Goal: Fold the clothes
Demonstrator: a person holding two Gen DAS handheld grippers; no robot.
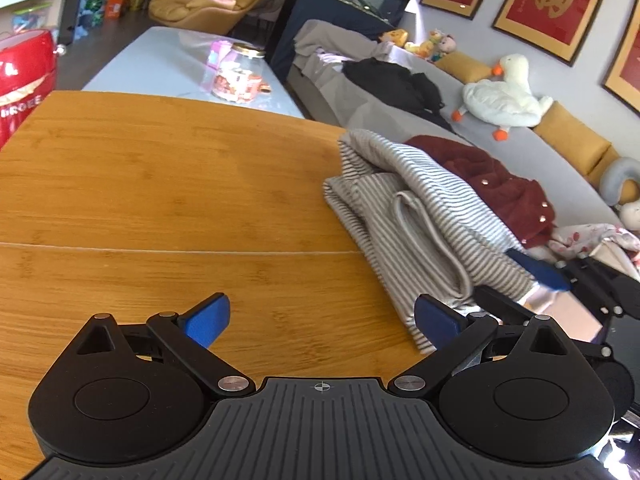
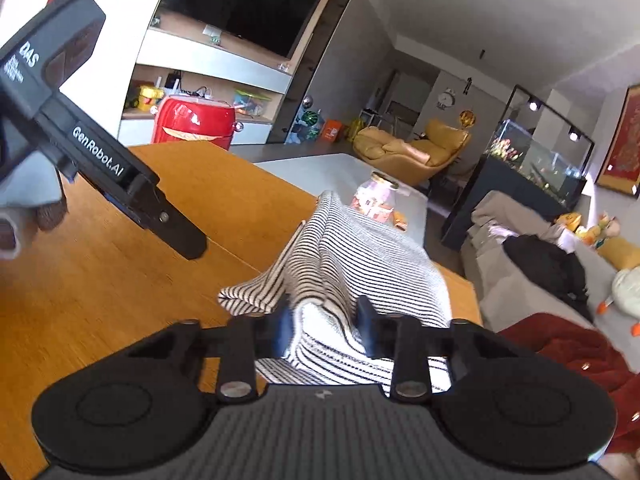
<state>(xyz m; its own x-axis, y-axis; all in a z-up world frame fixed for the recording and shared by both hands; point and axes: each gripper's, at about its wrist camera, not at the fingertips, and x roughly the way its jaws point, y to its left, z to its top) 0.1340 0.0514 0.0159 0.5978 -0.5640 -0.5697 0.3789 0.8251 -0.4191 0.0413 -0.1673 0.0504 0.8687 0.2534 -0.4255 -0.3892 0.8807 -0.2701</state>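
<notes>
Left gripper (image 1: 322, 322), as shown in the left wrist view, is spread wide with nothing between its blue pads; it is held low over the orange-brown bamboo worktop (image 1: 160, 200), and its right-hand pad lies just beside the near edge of the grey-and-white striped knit garment (image 1: 420, 216), whether touching cannot be told. That garment is seen bunched at the worktop's right edge, with a dark red fleece garment (image 1: 492, 188) just beyond it on the grey sofa (image 1: 560, 160). In the right wrist view, the right gripper (image 2: 324, 326) is seen closed most of the way onto a thick fold of the striped cloth, which is lifted and tented above the worktop while its far part is draped toward the edge. A slip is judged possible: several layers are pinched at once, so the inner ones could be shed. Because the cloth sits so near the edge, its hanging weight could drag it off toward the sofa if it is released unsupported.
</notes>
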